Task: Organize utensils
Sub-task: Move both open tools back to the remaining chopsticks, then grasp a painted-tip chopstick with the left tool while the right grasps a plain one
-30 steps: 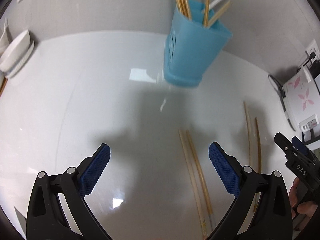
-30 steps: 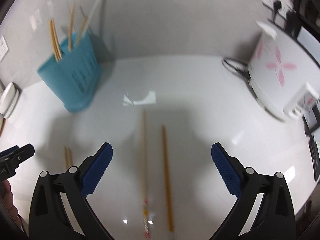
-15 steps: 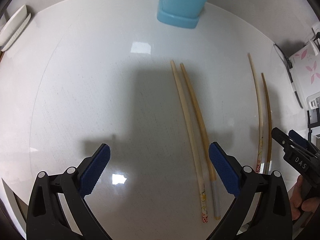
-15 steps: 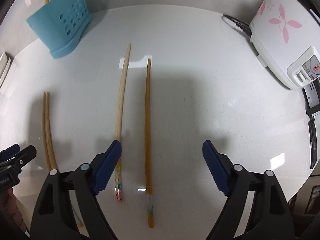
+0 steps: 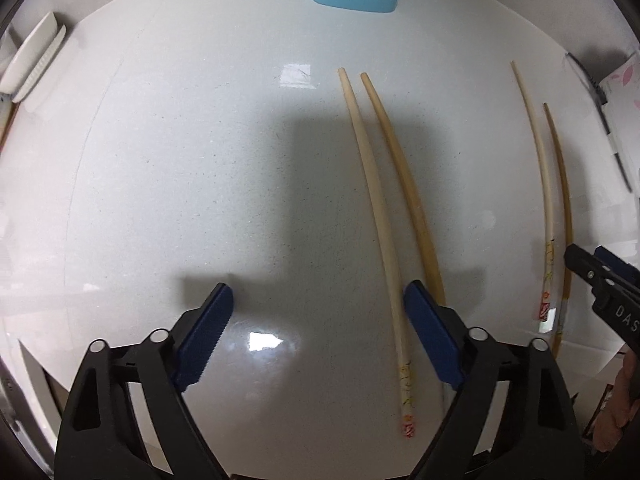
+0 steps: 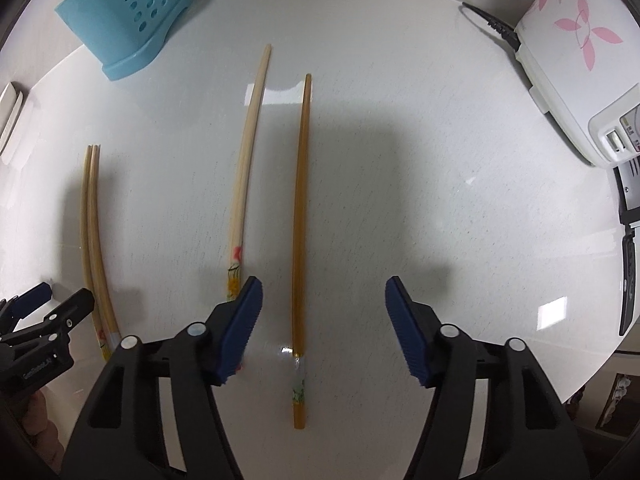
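Four chopsticks lie on the white table [image 6: 400, 160], all in front of the blue holder [image 6: 128, 28] that stands at the far edge (more sticks stand inside it, seen at the right wrist view's top edge).

The left hand-held gripper [image 5: 320, 340] is spread wide above the table, pinching nothing. A pale chopstick [image 5: 380, 216] runs between its fingers, and a tan chopstick [image 5: 404, 184] beside it passes under the right finger [image 5: 432, 340].

The right hand-held gripper [image 6: 322, 330] is also spread, empty. An amber chopstick [image 6: 300, 216] lies between its fingers, nearer the left one; a light chopstick [image 6: 244, 172] with a painted end runs under that left finger [image 6: 240, 328]. This pair lies farther from the holder, to its right; a white cooker [image 6: 576, 64] sits beyond.
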Tool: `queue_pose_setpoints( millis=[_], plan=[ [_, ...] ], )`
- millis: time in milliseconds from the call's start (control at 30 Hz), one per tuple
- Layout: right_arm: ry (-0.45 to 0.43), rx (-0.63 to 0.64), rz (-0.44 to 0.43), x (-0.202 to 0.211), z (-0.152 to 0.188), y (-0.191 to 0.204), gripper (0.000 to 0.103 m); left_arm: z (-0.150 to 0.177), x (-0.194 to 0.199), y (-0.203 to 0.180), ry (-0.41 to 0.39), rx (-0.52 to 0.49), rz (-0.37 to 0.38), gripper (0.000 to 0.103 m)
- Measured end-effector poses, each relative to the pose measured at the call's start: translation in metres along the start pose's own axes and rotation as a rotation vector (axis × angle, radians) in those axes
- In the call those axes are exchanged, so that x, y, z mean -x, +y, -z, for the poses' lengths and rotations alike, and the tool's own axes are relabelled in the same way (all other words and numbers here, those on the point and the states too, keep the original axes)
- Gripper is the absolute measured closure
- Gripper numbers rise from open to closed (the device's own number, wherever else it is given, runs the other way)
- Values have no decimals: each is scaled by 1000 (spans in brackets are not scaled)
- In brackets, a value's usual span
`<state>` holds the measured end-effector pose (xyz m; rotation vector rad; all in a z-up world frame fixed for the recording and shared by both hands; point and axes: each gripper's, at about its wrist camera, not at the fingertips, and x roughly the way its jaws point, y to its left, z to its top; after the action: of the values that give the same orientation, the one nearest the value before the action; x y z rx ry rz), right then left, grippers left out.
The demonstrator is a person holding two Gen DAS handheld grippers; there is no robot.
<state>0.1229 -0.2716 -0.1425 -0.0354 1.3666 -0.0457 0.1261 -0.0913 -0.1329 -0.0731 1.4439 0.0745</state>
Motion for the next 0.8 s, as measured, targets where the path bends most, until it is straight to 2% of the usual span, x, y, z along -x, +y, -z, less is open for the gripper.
queue_pose_setpoints(
  millis=[67, 167, 267, 333, 400, 467, 500, 800],
  plan=[
    [10, 2, 0, -1, -1, 0, 48, 0, 0, -3, 10, -9, -17, 28],
    [23, 3, -4, -2, -5, 2, 52, -1, 3, -3, 26, -7, -18, 43],
    [41, 1, -1, -3, -6, 10, 60, -3, 5, -5, 39, -10, -20, 65],
    [57, 2, -4, -7, -9, 12, 65, -3, 6, -4, 50, -9, -24, 85],
    [55, 4, -2, -9, -11, 14, 66, -6, 7, -10, 55, -9, -28, 94],
    [58, 2, -27, -10, -13, 16, 77, -7, 8, -10, 52, -2, -22, 96],
    [69, 4, -41, -11, -15, 17, 96, -7, 8, -9, 55, 4, -17, 96],
    [81, -17, -20, -13, -19, 28, 97, 1, 2, -2, 51, 18, 4, 97]
  ],
)
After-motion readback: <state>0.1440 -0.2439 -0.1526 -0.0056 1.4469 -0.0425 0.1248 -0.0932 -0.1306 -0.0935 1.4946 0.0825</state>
